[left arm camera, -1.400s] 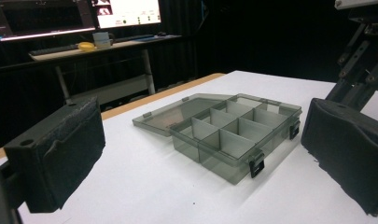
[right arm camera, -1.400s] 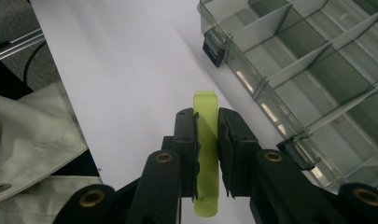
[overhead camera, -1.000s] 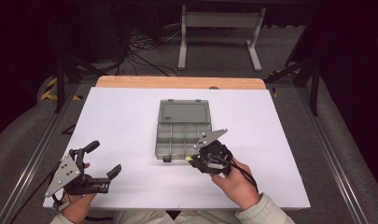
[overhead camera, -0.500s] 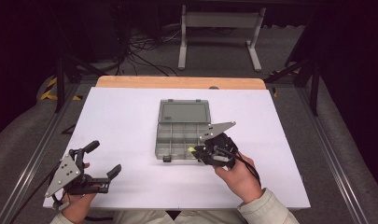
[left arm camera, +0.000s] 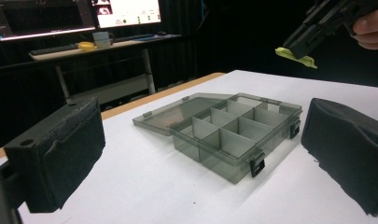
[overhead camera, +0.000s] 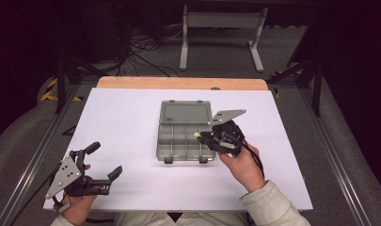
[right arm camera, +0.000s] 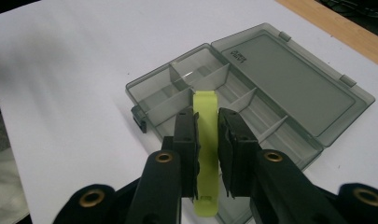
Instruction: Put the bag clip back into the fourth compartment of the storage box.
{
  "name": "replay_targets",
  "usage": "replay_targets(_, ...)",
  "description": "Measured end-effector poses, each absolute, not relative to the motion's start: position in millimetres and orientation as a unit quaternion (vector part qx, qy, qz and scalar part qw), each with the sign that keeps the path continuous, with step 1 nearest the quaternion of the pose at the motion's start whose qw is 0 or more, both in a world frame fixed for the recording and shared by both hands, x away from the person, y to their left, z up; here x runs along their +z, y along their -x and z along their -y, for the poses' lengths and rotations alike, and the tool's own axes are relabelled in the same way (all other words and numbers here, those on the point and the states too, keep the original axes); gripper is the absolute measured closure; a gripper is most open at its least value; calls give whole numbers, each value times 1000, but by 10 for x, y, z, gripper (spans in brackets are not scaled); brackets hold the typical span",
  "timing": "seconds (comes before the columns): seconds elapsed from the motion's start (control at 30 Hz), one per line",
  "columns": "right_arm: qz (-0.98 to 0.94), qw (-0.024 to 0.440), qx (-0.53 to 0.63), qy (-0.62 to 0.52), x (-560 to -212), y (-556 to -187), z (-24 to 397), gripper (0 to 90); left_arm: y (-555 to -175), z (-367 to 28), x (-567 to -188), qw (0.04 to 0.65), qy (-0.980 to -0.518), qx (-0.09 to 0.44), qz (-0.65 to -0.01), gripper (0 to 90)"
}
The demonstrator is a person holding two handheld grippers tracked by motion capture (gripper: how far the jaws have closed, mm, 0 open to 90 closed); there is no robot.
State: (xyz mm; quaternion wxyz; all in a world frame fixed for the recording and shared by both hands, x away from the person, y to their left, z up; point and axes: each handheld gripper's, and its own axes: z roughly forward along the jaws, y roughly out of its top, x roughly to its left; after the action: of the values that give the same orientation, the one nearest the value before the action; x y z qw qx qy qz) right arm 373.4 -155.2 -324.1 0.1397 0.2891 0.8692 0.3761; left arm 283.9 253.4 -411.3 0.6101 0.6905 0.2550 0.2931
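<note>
A: What's nearest?
B: The left gripper (overhead camera: 96, 165), jaws wide, by the table's (overhead camera: 131, 117) near left corner.
A: Farther in?
B: The right gripper (right arm camera: 206, 135) pinches a flat yellow-green clip (right arm camera: 206, 140) above the open grey divided box (overhead camera: 186, 139) mid-table.

Light: bright overhead on the white rectangular tabletop (overhead camera: 127, 122), dark surroundings.
Shadows: soft, beneath the smoky grey translucent plastic compartment box (left arm camera: 224, 135).
Blur: black padded left gripper (left arm camera: 200, 154) jaws soft, close to lens.
</note>
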Motion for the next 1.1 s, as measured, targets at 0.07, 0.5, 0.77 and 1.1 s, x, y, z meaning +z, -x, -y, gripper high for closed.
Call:
replay_targets(0.07,-867,143,378,-291,-3228,-3768,1568,782,-2840,-2533,-4113,610,-691,293,-255,1)
replay_targets(0.5,-856,150,387,-306,-3230,-3977,1638,783,-2840,-2532,-4114,610,-691,293,-255,1)
replay_targets(0.77,-851,152,388,-321,-3274,-4166,1673,782,-2843,-2535,-4114,609,-692,293,-255,1)
replay_targets(1.1,-843,160,386,-339,-3372,-4378,1710,782,-2843,-2537,-4114,609,-692,292,-254,1)
